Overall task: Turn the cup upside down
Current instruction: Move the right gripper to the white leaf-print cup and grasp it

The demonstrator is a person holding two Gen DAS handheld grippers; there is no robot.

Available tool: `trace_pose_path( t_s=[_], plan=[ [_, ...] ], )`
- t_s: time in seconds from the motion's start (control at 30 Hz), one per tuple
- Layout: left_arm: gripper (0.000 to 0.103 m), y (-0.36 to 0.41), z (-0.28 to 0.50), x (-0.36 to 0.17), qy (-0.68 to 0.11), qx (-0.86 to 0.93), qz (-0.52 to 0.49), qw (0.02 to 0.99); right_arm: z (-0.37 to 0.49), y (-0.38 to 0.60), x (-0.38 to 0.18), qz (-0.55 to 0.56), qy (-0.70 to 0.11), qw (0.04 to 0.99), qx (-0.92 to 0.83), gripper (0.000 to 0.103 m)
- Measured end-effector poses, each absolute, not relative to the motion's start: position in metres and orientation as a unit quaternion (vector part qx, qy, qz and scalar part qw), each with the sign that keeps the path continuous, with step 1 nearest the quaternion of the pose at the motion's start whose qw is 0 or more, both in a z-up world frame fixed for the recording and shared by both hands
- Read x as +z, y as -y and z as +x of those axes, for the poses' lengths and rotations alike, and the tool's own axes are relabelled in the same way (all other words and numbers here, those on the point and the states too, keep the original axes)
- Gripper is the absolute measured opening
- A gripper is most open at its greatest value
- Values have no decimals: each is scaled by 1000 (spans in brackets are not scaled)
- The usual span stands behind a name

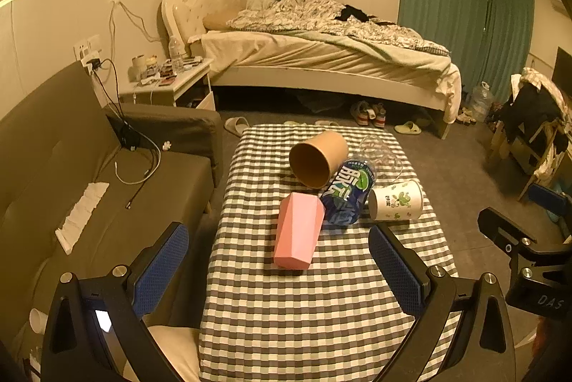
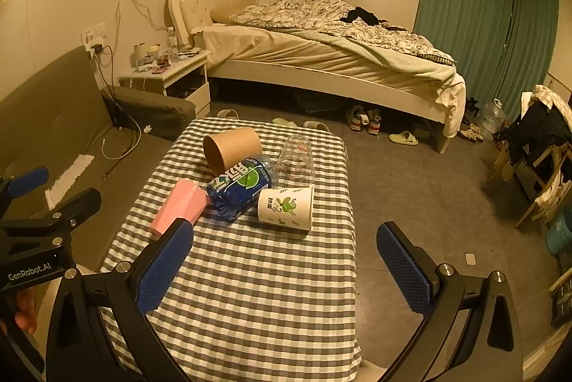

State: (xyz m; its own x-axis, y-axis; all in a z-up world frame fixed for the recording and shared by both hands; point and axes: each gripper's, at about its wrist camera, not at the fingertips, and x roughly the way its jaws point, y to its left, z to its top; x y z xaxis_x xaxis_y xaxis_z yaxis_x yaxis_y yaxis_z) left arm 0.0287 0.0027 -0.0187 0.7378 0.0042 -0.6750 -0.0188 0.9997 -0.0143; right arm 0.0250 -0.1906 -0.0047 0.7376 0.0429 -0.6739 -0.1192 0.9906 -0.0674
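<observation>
Evidently, both grippers were held above the near end of the desk point(image 1: 314, 328), which was covered in a checked cloth, and neither held anything. The left gripper point(image 1: 279, 271) had its blue-padded fingers point(image 1: 161, 269) spread wide, as did the right gripper point(image 2: 286, 271).

Taking the blue-labelled bottle point(image 1: 348, 191) as landmark, lying on its side mid-desk: the pink cup point(image 1: 296, 232) lay on its side touching the bottle's left flank, nearest the left gripper and between the lines of its fingers but well short of them. The brown paper cup point(image 1: 318, 158) lay tipped behind the bottle, mouth toward the camera. The white floral cup point(image 1: 395, 201) lay on its side just right of the bottle. A clear plastic cup point(image 1: 380, 157) stood mouth-down behind and right of the bottle.

The right wrist view placed the white floral cup point(image 2: 286, 207) ahead of the right gripper's gap, apart from it, and the pink cup point(image 2: 180, 207) just beyond the left finger. That view alone showed a fingertip at its left edge; the left wrist view alone showed a white cup on the floor.
</observation>
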Motion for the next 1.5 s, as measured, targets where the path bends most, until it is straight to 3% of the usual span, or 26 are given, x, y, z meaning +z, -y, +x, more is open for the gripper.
trace_pose_path(
  t_s=[0.33,0.8,1.0,1.1,1.13,1.5],
  plan=[
    [103,-15,54,-43,-390,29,-21,920,70,186,-26,-160,-389,903,91,103],
    [103,-26,90,-85,-435,49,-18,899,190,149,-155,-395,-479,758,198,102],
    [103,-35,98,-98,-450,54,-20,891,203,149,-191,-423,-501,727,204,101],
    [103,-36,101,-102,-457,56,-21,887,205,146,-198,-437,-498,720,205,96],
    [103,-37,101,-102,-458,55,-22,887,206,146,-197,-431,-496,724,211,89],
    [103,-35,86,-84,-441,47,-23,896,159,137,-167,-406,-500,733,220,87]
  ],
)
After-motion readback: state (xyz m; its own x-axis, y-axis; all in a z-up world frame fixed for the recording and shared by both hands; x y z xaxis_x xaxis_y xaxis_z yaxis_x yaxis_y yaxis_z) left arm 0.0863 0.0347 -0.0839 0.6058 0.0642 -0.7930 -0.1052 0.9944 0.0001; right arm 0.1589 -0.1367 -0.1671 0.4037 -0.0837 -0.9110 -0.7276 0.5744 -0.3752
